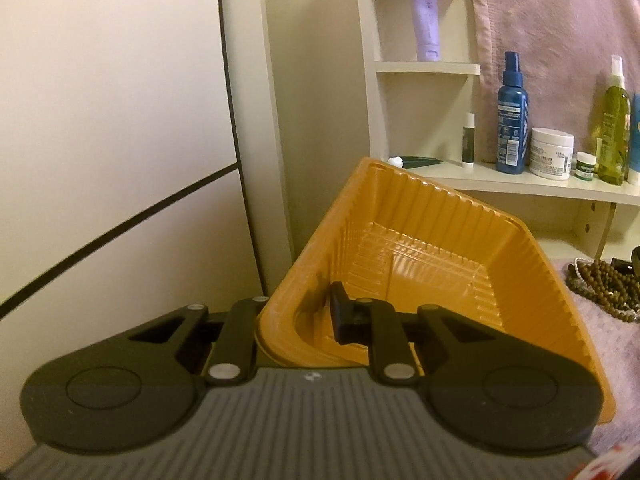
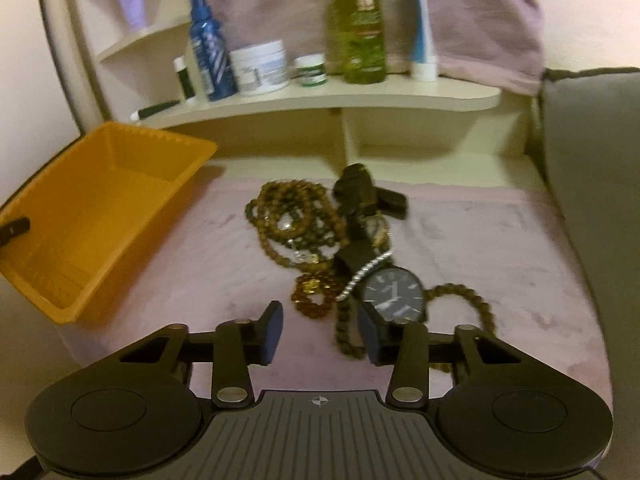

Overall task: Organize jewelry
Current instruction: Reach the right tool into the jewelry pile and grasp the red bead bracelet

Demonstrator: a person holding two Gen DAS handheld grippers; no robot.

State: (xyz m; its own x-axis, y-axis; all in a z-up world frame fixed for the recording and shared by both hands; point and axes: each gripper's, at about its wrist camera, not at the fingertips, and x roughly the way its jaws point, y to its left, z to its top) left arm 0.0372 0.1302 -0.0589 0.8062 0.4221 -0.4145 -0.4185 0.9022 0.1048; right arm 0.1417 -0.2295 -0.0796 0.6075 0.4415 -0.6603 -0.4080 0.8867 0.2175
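Observation:
An orange plastic tray (image 1: 440,248) hangs tilted in the left wrist view, empty inside. My left gripper (image 1: 308,312) is shut on its near wall, one finger (image 1: 340,314) inside and the other hidden behind the wall. The right wrist view shows the same tray (image 2: 100,208) at the left. A jewelry pile lies mid-cloth: brown bead necklaces (image 2: 288,216), an amber bracelet (image 2: 312,296), a white bead strand (image 2: 366,272) and a black watch (image 2: 394,292). My right gripper (image 2: 322,328) hovers open just before the pile, a brown bead strand (image 2: 346,336) lying by its right finger.
A pink cloth (image 2: 480,240) covers the surface. Behind it a cream shelf (image 2: 360,98) carries a blue spray bottle (image 2: 210,52), a white jar (image 2: 262,66) and a green bottle (image 2: 360,20). A grey cushion (image 2: 592,160) bounds the right side.

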